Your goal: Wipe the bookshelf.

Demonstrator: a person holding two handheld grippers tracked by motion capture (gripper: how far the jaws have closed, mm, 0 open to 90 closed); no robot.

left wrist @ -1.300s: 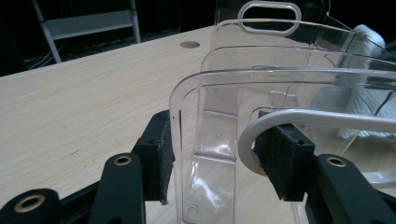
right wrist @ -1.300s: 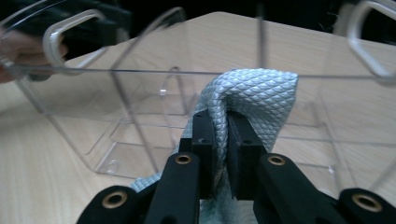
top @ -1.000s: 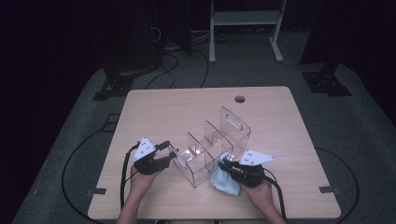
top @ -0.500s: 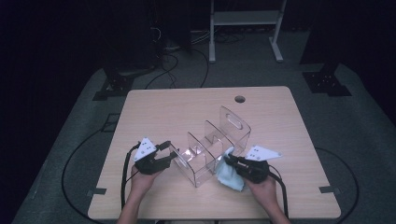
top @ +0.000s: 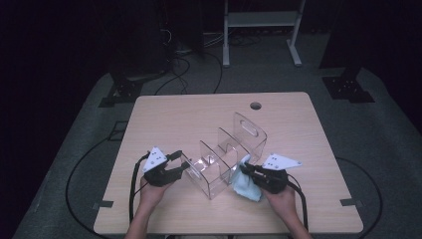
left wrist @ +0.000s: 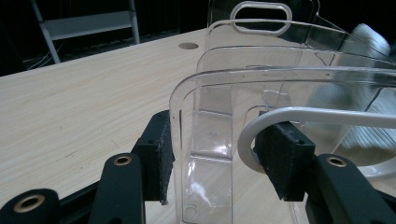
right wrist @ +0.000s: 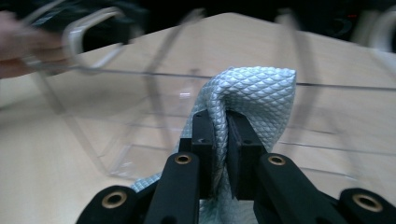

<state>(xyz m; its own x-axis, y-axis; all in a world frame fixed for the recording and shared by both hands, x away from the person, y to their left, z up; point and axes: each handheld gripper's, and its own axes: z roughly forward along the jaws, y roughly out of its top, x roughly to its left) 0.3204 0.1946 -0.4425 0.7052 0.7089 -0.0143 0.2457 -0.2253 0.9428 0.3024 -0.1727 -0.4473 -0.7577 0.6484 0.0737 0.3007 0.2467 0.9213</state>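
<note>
Wooden table (top: 174, 119): left gripper (left wrist: 215, 154) clamps clear divider rack (left wrist: 261, 74) end wall; right gripper (right wrist: 220, 154), jaws nearly closed, pinches pale-blue cloth (right wrist: 252, 88) against rack's side, weave visible close-up

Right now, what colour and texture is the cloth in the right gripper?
Pale blue cloth with a diamond, scale-like weave, clearest in the right gripper view.

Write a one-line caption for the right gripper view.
Right gripper pinches a pale blue cloth against the clear organiser.

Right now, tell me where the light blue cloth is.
In the high view the light blue cloth lies near the table's front edge, right of centre, against the clear organizer's right side, pinched in the right gripper.
</note>
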